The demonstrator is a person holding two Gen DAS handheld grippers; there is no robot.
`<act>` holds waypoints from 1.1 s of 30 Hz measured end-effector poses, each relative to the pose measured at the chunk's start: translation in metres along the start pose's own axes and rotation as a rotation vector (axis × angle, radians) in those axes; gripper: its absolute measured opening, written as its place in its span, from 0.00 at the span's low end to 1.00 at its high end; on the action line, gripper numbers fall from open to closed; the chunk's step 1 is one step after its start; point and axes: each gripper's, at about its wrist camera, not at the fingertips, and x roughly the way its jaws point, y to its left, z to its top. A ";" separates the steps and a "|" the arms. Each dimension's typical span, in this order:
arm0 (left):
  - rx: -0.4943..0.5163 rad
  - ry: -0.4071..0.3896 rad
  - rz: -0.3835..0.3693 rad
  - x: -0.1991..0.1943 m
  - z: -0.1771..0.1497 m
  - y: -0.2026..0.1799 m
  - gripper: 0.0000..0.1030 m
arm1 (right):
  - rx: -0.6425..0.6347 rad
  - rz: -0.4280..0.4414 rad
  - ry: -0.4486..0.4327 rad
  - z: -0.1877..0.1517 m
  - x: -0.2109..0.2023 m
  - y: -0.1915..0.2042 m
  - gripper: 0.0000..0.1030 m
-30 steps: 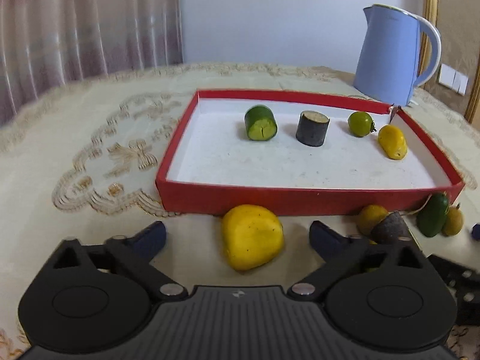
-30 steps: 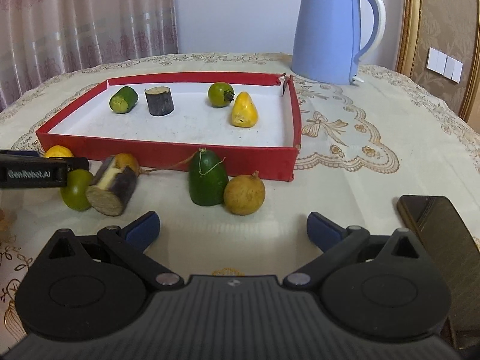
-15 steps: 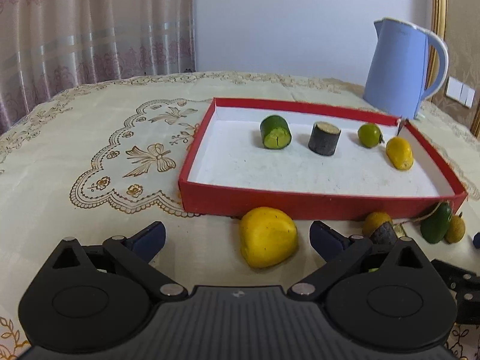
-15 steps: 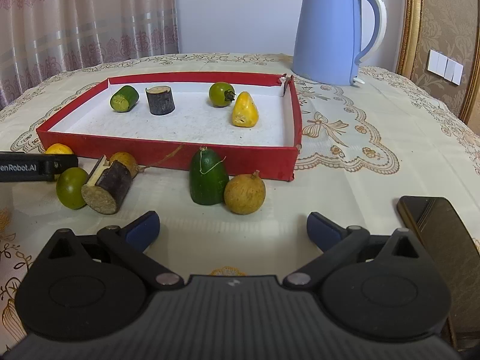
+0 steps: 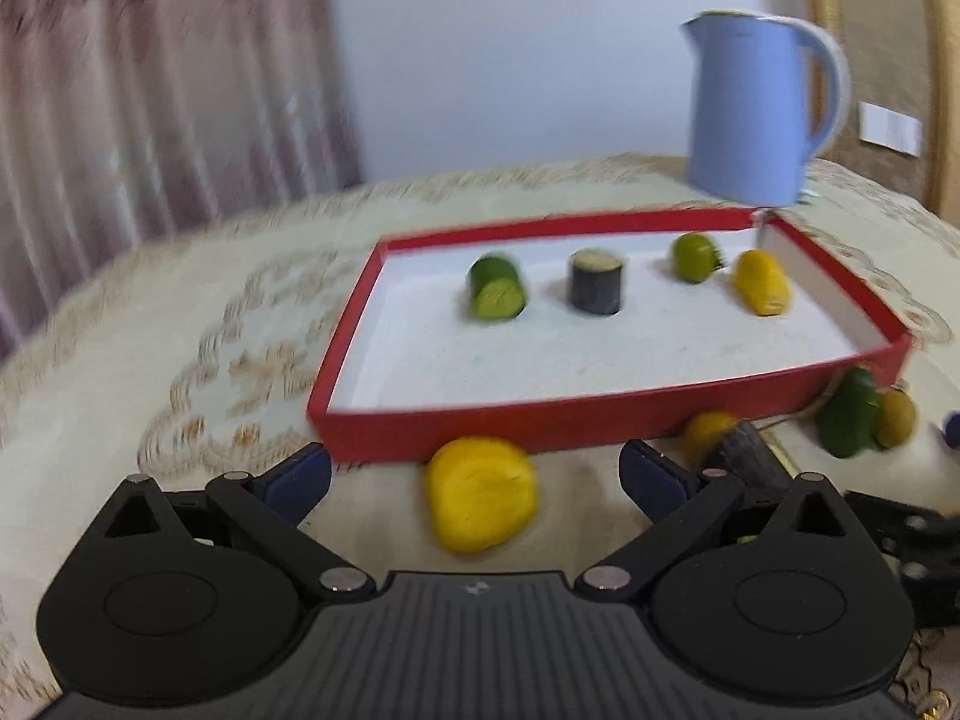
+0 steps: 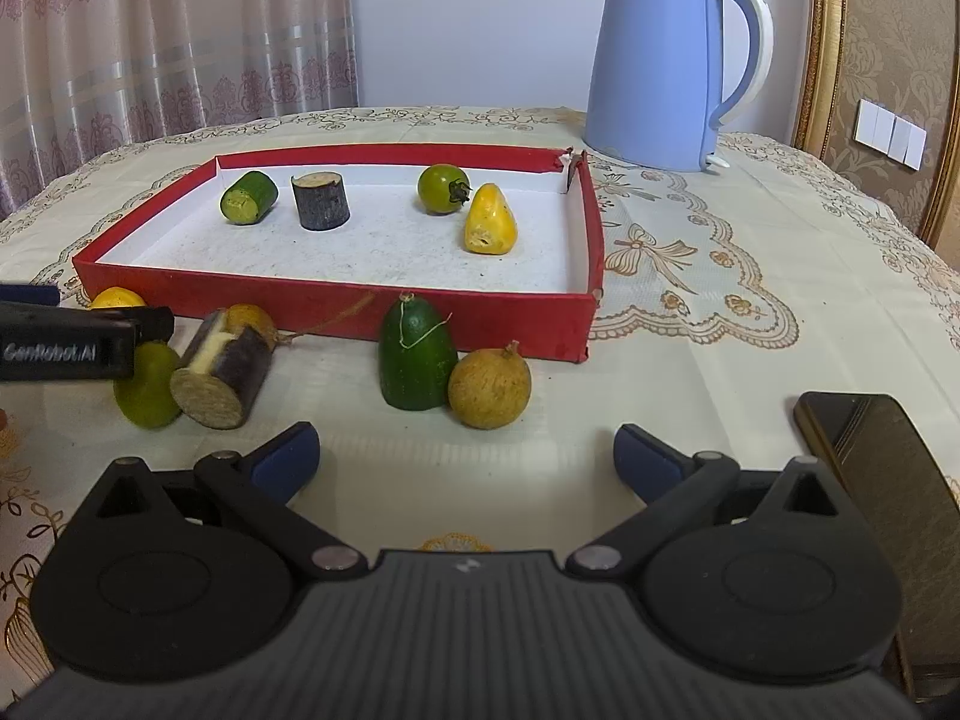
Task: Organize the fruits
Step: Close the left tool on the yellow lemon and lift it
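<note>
Sitting wide open and holding nothing, the left claw [image 5: 474, 474] frames a lumpy yellow fruit [image 5: 480, 501] on the lacy worktop [image 6: 750, 276] beside the red cardboard tray [image 6: 336, 309], while the right claw [image 6: 465, 456] gapes empty near a round brown fruit [image 6: 489, 387].

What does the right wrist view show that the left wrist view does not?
Only the right wrist view shows the dark phone, the green round fruit by the left gripper, and the open right gripper. Only the left wrist view shows the large yellow fruit whole, between its open fingers. Both show the red tray and the blue kettle.
</note>
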 end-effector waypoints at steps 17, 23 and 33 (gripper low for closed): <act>-0.002 0.046 0.069 0.015 0.002 0.008 1.00 | 0.000 0.000 0.000 0.000 0.000 0.000 1.00; -0.129 0.106 0.017 0.025 0.000 0.023 1.00 | 0.000 0.000 0.000 0.000 0.000 0.000 1.00; -0.119 0.074 0.004 0.019 -0.003 0.021 0.73 | 0.000 0.000 0.000 0.000 0.000 0.000 1.00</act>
